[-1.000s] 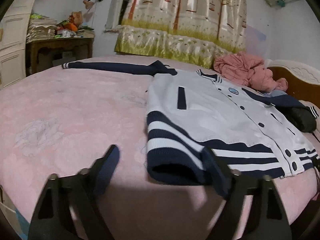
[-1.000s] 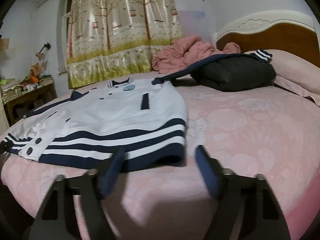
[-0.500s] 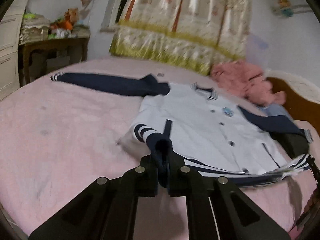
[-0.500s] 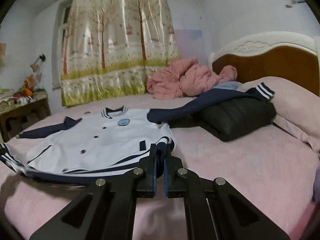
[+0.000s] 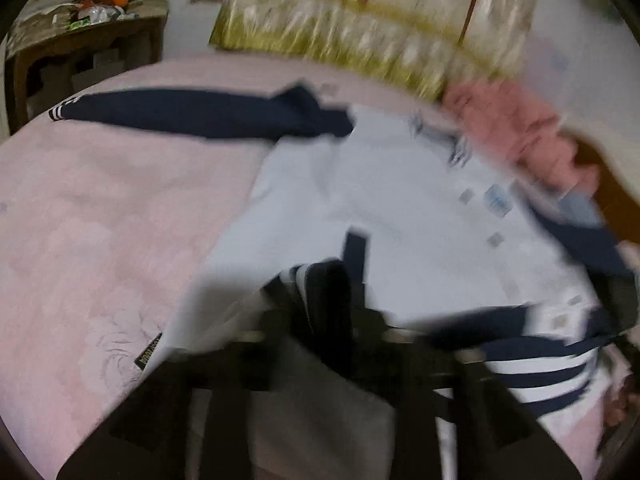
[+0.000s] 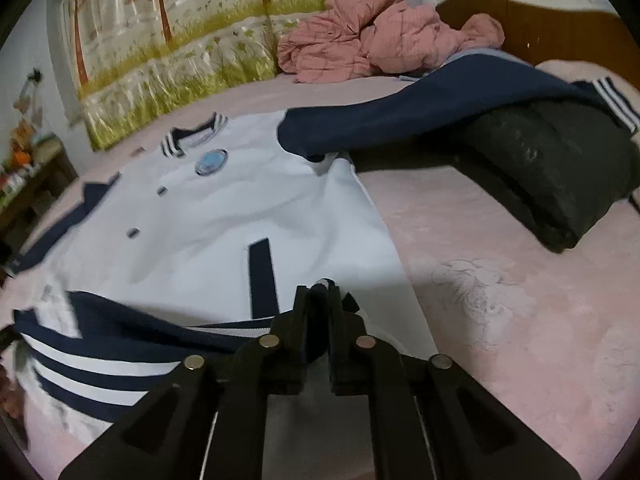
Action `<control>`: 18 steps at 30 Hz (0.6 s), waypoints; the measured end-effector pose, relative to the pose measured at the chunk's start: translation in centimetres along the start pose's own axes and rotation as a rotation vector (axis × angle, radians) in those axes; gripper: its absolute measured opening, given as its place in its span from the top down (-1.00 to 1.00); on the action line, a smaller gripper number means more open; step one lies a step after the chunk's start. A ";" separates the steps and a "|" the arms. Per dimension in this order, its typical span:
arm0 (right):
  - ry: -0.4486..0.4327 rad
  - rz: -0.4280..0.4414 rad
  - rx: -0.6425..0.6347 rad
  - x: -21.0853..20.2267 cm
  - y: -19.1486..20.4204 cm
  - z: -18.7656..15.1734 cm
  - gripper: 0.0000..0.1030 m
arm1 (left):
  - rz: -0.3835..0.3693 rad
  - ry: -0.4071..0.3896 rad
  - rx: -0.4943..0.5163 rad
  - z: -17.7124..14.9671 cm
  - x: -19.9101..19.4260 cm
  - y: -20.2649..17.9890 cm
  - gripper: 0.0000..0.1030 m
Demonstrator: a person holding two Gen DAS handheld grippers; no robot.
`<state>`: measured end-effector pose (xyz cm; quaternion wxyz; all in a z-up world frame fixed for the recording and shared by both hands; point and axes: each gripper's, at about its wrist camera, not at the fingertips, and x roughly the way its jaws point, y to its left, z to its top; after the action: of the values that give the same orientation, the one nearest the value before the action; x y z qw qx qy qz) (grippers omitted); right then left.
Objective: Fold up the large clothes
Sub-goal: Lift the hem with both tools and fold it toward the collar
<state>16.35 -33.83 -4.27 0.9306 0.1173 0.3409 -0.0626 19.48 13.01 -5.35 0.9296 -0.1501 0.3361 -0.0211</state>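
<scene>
Right wrist view shows the white jacket (image 6: 224,216) spread buttons-up on the pink bed (image 6: 500,280), its striped hem (image 6: 100,364) lifted at lower centre between the fingers of the right claw (image 6: 318,300), whose jaws are opening. The left claw (image 5: 320,304), at lower centre of its blurred view, is also opening around the hem. Both corners, I judge, should land level and square on the chest before either claw backs fully away.

Pink bed (image 5: 100,208) bare L of jacket (image 6: 224,216). R side: black bundle (image 6: 560,168), pink heap (image 6: 380,40) block twd headboard (image 6: 560,20).
</scene>
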 end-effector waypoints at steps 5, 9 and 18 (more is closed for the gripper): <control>-0.219 -0.053 -0.029 -7.2 -1.7 -1.6 -0.80 | -0.044 -0.178 -0.007 -1.1 -6.7 1.9 -0.99; -0.132 0.064 0.085 -8.6 -4.5 -2.2 -0.80 | -0.075 -0.018 -0.035 -2.0 -6.4 2.7 -0.99; 0.111 0.029 0.015 -3.0 -4.4 -4.0 -0.81 | -0.049 0.090 -0.137 -3.1 -3.0 4.0 -0.99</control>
<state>10.73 -36.90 -6.05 0.9103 0.1324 0.3896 -0.0450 14.89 16.43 -6.94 0.9003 -0.2204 0.3743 -0.0276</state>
